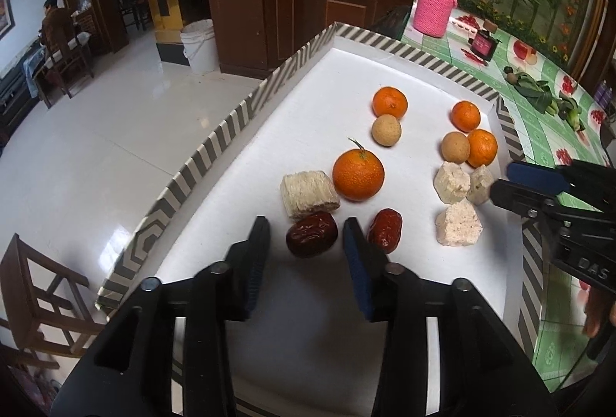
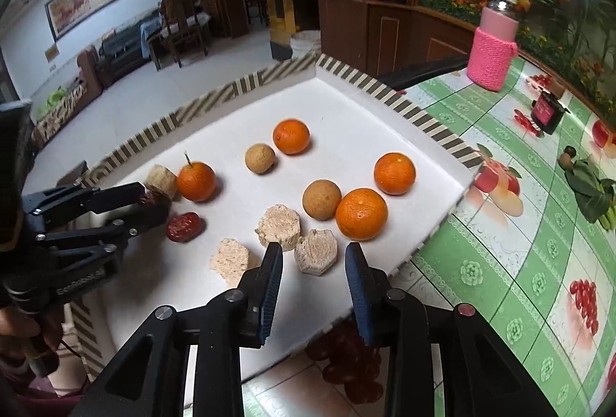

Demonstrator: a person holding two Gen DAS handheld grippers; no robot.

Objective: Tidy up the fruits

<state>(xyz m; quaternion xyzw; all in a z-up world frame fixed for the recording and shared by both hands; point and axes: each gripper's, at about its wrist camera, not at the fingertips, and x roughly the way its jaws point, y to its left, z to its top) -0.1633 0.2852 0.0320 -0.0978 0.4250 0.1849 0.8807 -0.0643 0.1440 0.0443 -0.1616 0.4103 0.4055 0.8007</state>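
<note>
**Both jaws open over the tray, each lined up on a piece**

Jaws on both sides stand apart and hold nothing. My left gripper (image 1: 306, 230) brackets the nearer red date (image 1: 312, 234), one finger on each side of it; my right gripper (image 2: 313, 257) hovers with a hexagonal pale cake (image 2: 316, 251) between its tips.

Going by size: the white tray (image 1: 215, 143) with the striped rim sits on the green-tiled surface (image 2: 500, 263) and carries everything. On it lie four oranges; the stemmed orange (image 1: 358, 175) touches a ribbed pale block (image 1: 310, 194) just beyond my left date. Two round tan fruits (image 1: 386, 130) sit beside oranges further back. Three pale cakes cluster near the right edge. A second red date (image 1: 385, 230) lies just right of my left jaws.

For the grasp, I judge the left should drop straight down and close slowly, since the date is wrinkled and soft and the block presses close behind it. On the right, I would close gently; that cake looks crumbly, and its neighbour is touching it.
</note>
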